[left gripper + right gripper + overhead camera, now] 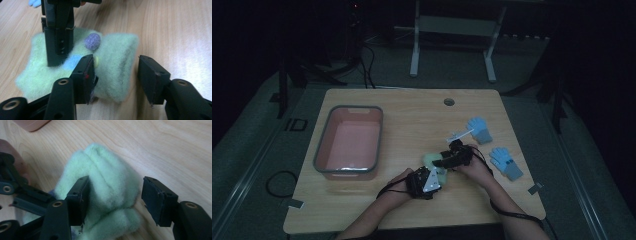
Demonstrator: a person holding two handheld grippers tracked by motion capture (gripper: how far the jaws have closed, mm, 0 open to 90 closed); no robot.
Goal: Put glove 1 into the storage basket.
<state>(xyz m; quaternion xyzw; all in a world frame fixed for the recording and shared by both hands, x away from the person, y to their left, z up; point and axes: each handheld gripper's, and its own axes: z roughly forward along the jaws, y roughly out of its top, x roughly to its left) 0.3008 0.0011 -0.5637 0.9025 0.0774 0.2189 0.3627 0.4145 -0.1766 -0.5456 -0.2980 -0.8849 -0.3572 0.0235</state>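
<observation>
Left gripper (pixel 115 75): jaws apart, straddling one fluffy end of the pale green fuzzy glove (pixel 110 65). The left pad lies against the fluff; the right pad stands clear of it, with bare wood in the gap. Not clamped.
Right gripper (pixel 113 200): jaws apart around a bunched fold of the same glove (pixel 105 187). The left pad touches the wool; the right pad is just off it. No firm grip.
Glove: lies on the wooden table (pixel 412 115), between both sets of jaws. It carries a purple bobble (pixel 92 41) and a light blue patch (pixel 72 61) just beyond the left gripper's left pad.
Left hand (pixel 399 182): comes in from the bottom edge, forearm angled up and to the right. It holds its gripper (pixel 424 181) low over the near end of the glove (pixel 432 160), grey plate facing up.
Right hand (pixel 477 167): forearm runs from the lower right corner, wrist bent inward. Its gripper (pixel 452 156) points left and down at the far end of the glove; in the left gripper view it stands upright on the wool (pixel 58 32).
Beyond the right gripper: two light blue gloves, one just past it (pixel 479 129), the other beside the right hand (pixel 506 162).
Beyond the left gripper: a pink tub (pixel 348 142) with a grey rim, well off to the left.
</observation>
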